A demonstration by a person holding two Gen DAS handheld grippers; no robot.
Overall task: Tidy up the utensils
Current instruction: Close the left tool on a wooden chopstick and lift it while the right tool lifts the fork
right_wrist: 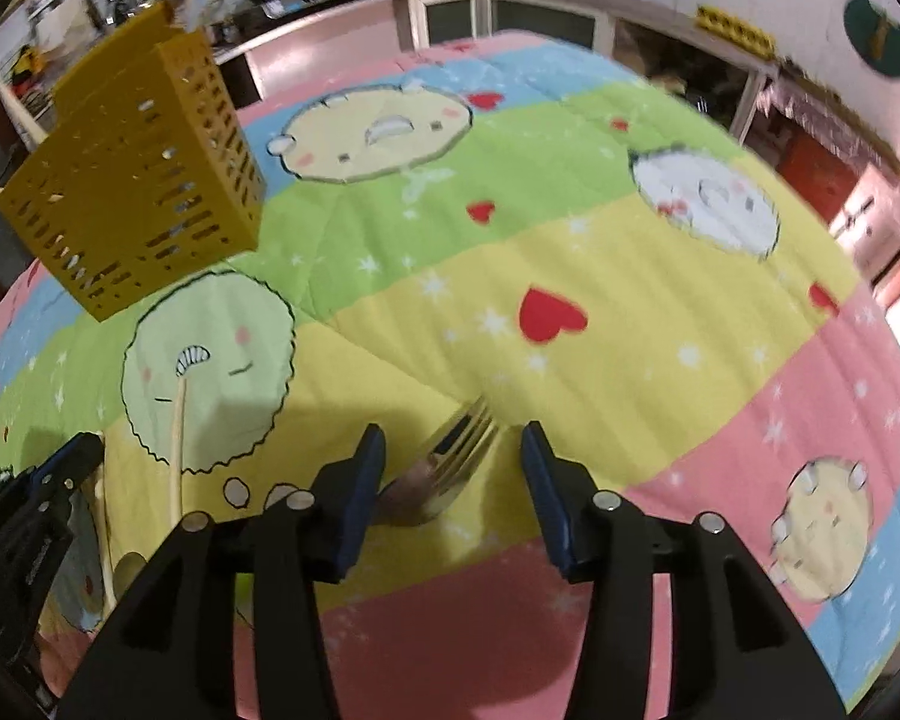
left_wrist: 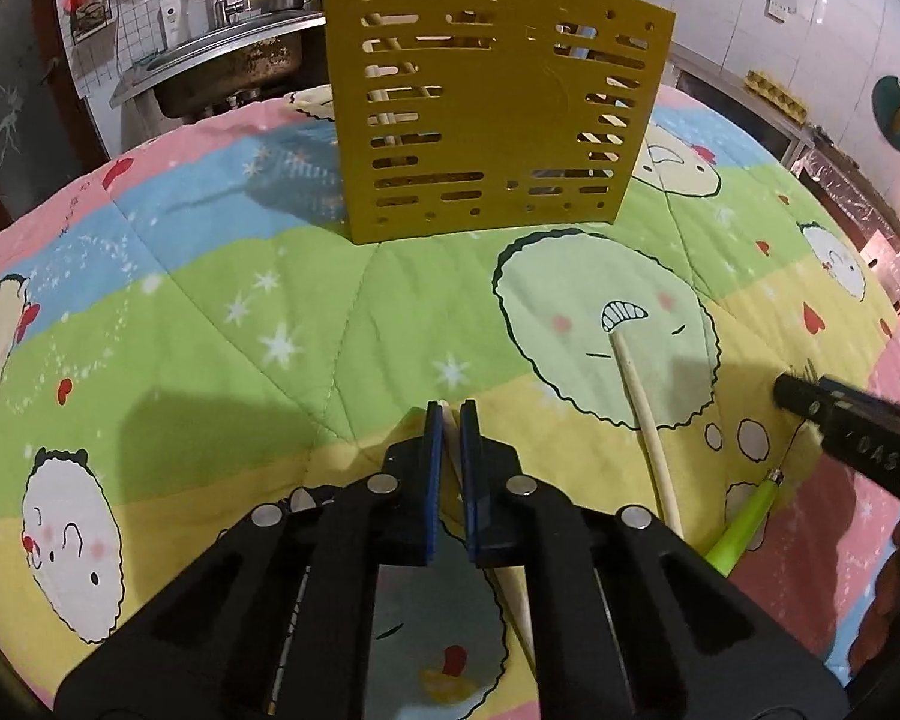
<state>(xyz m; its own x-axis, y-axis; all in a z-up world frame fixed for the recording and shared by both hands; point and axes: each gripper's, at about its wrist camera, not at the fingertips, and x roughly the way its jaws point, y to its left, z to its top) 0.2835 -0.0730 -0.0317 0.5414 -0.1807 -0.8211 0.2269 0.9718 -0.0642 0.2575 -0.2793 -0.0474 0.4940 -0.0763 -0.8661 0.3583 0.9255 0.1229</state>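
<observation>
A yellow slotted utensil holder (left_wrist: 486,102) stands at the far side of the quilt, with pale chopsticks in it; it also shows in the right wrist view (right_wrist: 138,192). My left gripper (left_wrist: 451,414) is shut on a pale chopstick (left_wrist: 513,594) low over the quilt. A second chopstick (left_wrist: 645,420) lies to its right, also in the right wrist view (right_wrist: 177,438). My right gripper (right_wrist: 453,444) is open, with a metal fork (right_wrist: 450,462) lying between its fingers on the quilt. A green-handled utensil (left_wrist: 741,531) lies under the right gripper (left_wrist: 840,426).
A colourful cartoon quilt (left_wrist: 210,312) covers the table. A steel sink (left_wrist: 234,60) and kitchen counters stand behind it. The left gripper (right_wrist: 24,516) shows at the left edge of the right wrist view.
</observation>
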